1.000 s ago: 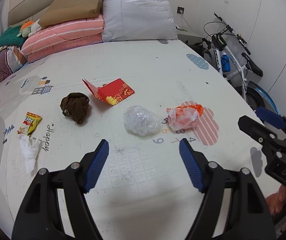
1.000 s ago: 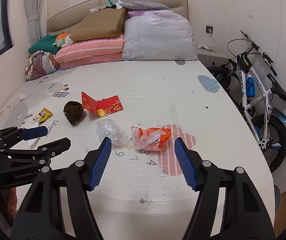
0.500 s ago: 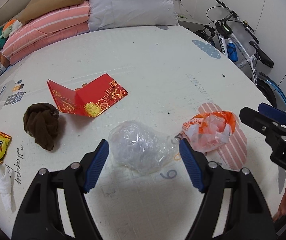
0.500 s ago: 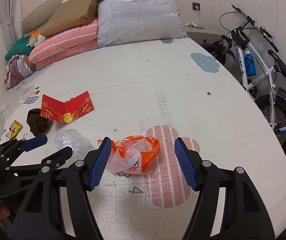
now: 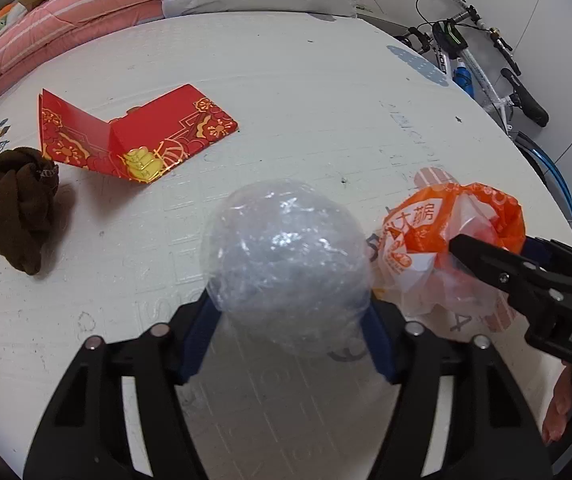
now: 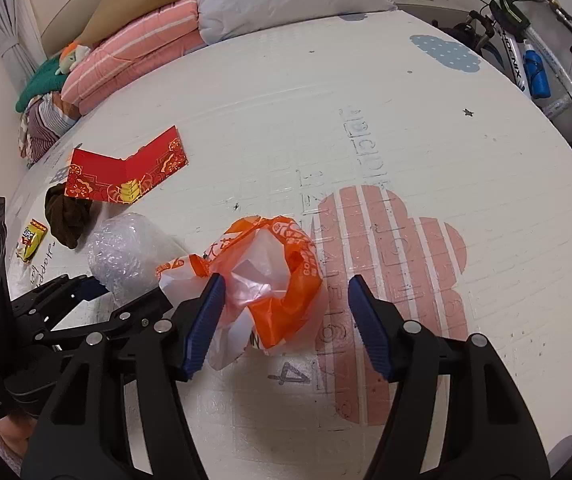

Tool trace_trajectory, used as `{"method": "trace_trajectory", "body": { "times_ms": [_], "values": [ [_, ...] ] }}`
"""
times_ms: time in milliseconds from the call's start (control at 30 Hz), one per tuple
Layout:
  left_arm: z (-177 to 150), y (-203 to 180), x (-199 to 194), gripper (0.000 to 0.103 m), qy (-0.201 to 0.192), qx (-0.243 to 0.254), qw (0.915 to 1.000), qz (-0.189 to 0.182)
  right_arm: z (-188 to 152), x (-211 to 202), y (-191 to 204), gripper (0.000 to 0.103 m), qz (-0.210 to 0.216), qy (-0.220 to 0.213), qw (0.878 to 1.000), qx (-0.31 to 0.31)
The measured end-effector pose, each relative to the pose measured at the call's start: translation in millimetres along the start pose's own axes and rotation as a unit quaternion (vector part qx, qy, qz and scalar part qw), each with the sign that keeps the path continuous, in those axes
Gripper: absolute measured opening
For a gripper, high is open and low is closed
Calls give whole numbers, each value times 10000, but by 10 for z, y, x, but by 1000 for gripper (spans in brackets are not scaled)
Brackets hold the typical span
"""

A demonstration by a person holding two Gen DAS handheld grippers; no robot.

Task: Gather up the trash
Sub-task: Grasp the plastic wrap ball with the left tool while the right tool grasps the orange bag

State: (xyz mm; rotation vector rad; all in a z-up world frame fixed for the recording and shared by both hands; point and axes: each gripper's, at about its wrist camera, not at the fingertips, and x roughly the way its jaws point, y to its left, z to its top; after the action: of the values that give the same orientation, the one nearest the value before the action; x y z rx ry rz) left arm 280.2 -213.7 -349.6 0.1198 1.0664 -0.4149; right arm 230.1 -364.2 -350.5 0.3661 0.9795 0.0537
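Plastic wad (image 5: 286, 264) sits between the open left gripper (image 5: 290, 336); right gripper (image 6: 286, 320) (also open) straddles the orange bag (image 6: 270, 280); nothing collected yet.

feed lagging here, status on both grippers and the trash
Left gripper open around clear plastic wad. Right gripper open around orange bag. Nothing blocking.
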Motion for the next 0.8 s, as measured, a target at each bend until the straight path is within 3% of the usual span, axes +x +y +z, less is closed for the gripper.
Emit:
{"method": "trace_trajectory", "body": {
  "times_ms": [33,233,567,800],
  "values": [
    [0,-11,-6,54,-12,11,10000,-8,1,-5,1,46,98,17,10000,3],
    [12,-72,-135,43,-183,125,9997,29,15,-144,42,37,95,-168,9998,-106],
    [112,-224,-470,39,-610,273,9978,-27,76,-371,102,35,-157,-590,9975,-342],
    [95,-248,-831,39,-861,292,9957,189,56,-614,165,35,-292,-846,9947,-513]
  ]
}}
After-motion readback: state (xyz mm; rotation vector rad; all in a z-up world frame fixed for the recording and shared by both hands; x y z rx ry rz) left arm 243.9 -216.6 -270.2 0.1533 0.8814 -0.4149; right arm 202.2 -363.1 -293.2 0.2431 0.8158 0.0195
